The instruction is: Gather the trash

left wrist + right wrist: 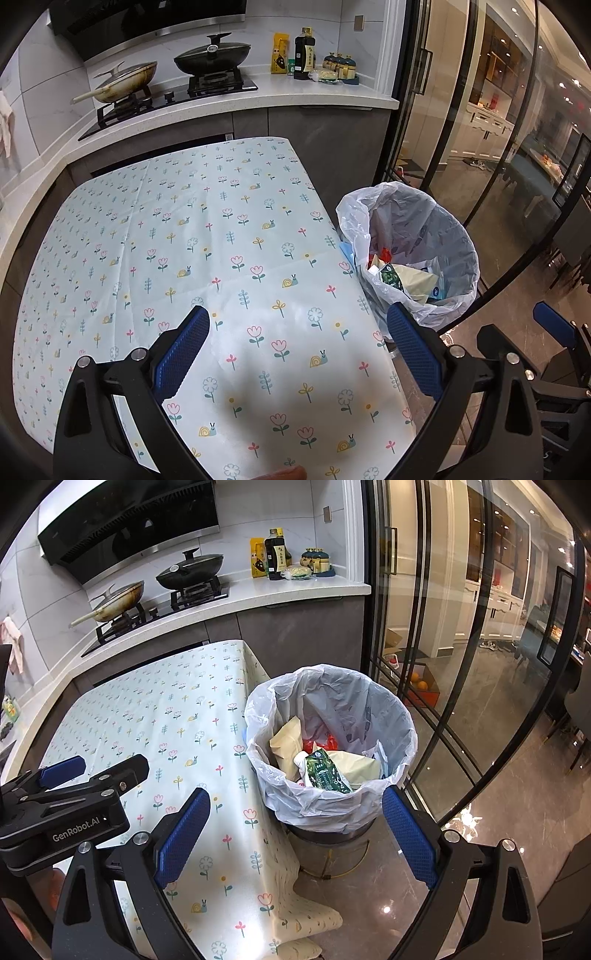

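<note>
A trash bin lined with a white plastic bag (369,709) stands on the floor at the table's right side; it also shows in the left wrist view (436,236). Inside lie a green carton (327,773), beige paper bags (286,742) and a red wrapper (321,744). My left gripper (297,332) is open and empty above the flowered tablecloth (184,240). My right gripper (295,818) is open and empty, hovering near the bin's front rim. The left gripper also shows at the left of the right wrist view (92,771).
A kitchen counter (325,96) behind the table holds a gas hob with a wok (125,83) and a lidded black pan (212,57), plus bottles and jars (304,55). Glass sliding doors (443,664) stand to the right of the bin.
</note>
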`<control>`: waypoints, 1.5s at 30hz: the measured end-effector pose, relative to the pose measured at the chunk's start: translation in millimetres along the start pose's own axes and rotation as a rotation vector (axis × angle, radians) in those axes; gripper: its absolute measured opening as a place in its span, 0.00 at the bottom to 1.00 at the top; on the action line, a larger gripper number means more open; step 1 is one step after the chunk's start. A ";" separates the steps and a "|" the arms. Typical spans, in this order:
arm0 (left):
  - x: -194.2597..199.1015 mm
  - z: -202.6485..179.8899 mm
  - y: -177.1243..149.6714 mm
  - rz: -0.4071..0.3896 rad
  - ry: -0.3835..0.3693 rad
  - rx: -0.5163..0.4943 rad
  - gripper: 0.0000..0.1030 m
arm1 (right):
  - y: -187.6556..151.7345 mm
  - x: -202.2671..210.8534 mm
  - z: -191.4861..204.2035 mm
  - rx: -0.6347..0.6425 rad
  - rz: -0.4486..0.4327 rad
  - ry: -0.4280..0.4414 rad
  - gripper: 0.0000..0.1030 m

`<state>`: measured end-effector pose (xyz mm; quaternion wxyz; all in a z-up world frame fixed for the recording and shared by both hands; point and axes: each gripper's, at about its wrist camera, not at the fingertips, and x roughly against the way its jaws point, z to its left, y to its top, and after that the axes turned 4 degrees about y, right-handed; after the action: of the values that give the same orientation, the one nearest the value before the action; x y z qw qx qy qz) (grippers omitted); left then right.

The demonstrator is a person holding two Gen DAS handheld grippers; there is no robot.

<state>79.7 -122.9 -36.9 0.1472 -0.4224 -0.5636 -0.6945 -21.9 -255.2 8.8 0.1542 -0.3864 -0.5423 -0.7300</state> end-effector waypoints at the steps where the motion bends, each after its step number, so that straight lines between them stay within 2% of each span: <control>1: -0.1 -0.4 -0.1 -0.001 0.001 -0.001 0.90 | -0.4 -0.8 -0.3 -0.001 0.001 0.000 0.88; 16: -9.7 -2.1 -1.0 0.023 0.038 0.003 0.90 | -1.8 -6.0 -1.6 -0.003 0.012 -0.001 0.88; 45: -15.3 -1.3 -3.9 0.040 0.038 -0.006 0.90 | -2.9 -11.7 -2.4 -0.004 0.020 -0.001 0.88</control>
<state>85.6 -126.9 -50.9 0.1703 -0.4210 -0.5499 -0.7010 -17.0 -258.6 -2.0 0.1605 -0.3921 -0.5372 -0.7293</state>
